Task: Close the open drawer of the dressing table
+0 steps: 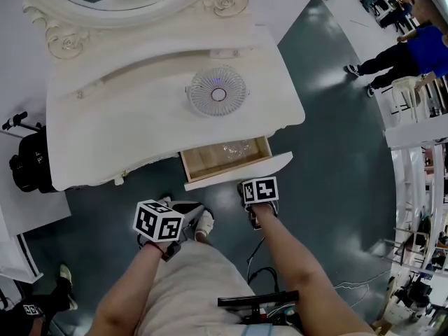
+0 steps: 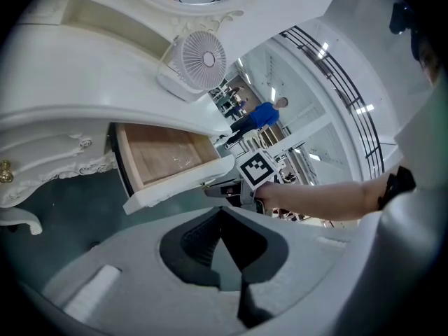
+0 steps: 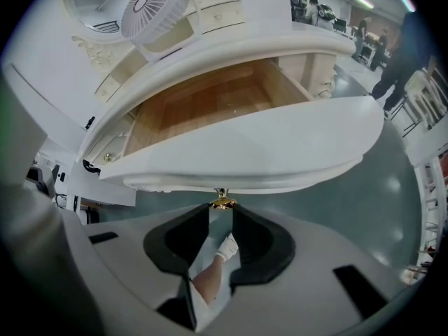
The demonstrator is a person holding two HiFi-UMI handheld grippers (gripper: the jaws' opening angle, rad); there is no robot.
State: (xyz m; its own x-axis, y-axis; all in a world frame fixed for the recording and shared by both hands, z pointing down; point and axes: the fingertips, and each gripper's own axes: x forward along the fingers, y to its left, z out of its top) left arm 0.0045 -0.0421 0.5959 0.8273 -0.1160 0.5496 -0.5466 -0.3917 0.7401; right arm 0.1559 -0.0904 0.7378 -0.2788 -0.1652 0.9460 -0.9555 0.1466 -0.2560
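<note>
Drawer (image 1: 225, 157) is pulled well out from under the right end of the table (image 1: 126, 124), with its wood floor showing and something clear and crinkly inside. Right gripper (image 3: 222, 210) is at the drawer front (image 3: 252, 152), jaws about half closed with the small gold knob (image 3: 222, 203) pinched at their very tips. Left gripper (image 2: 222, 214) hangs near the person's leg, jaws tip to tip, empty. Handling guess: light, near-empty, stiff wooden box that should slide in with a modest straight push. The knob is small and smooth on a thin stem, so it's poor to lean on and a tip grip could slip off. The front is wide and the knob central, so pushing there or flat on the panel beside it should avoid racking. Fan (image 1: 217, 91) on top looks loose, so no slamming.
</note>
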